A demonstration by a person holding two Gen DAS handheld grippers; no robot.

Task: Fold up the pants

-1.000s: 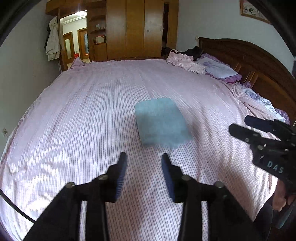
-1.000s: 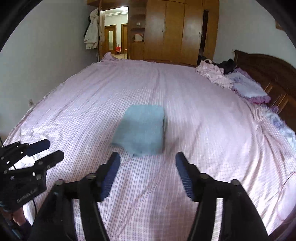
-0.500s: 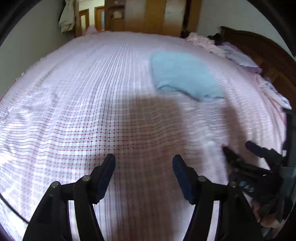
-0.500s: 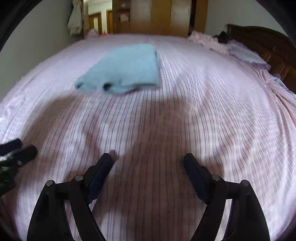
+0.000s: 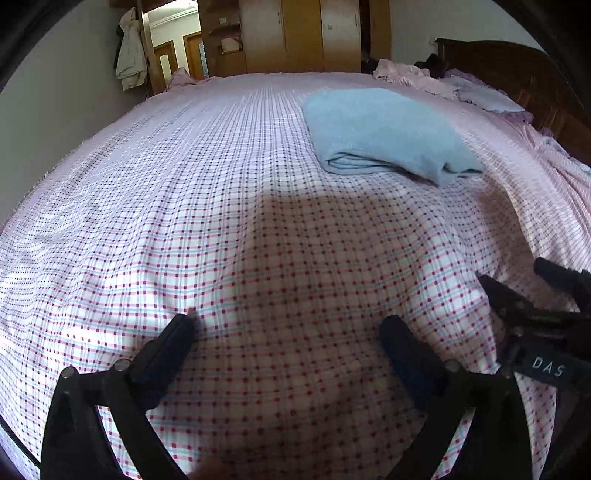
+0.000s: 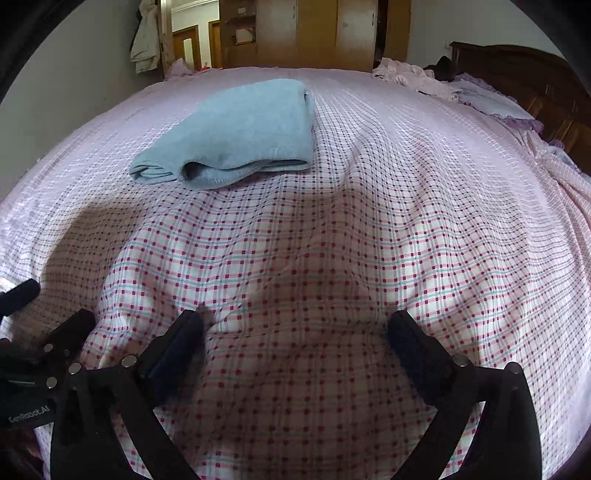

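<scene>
You are holding your left gripper (image 5: 288, 325) low over the checked bedsheet (image 5: 184, 221), its two fingers spread wide apart and grasping nothing; the fingertips (image 5: 181, 325) are sitting right at the sheet, and whether they are touching it is not clear. Your right gripper (image 6: 295, 321) is sitting the same way just beside it, fingers released and wide, nothing between them, over a rumpled, shaded patch of the sheet. Each gripper is showing at the edge of the other's camera, so you are keeping them close together, side by side near the front edge of the bed.

The pants (image 6: 243, 133) are lying folded into a compact light-blue bundle on the sheet, well ahead of both grippers and apart from them. From your left camera the bundle (image 5: 384, 133) is lying ahead and to the right; from your right camera it is lying ahead and to the left, with its layered open edges facing you.

Beyond it, crumpled pink clothes (image 5: 402, 75) and a pillow (image 6: 487, 99) are lying by the dark wooden headboard (image 6: 524, 74) on the right. A wooden wardrobe (image 5: 299, 35) is standing past the far end of the bed.
</scene>
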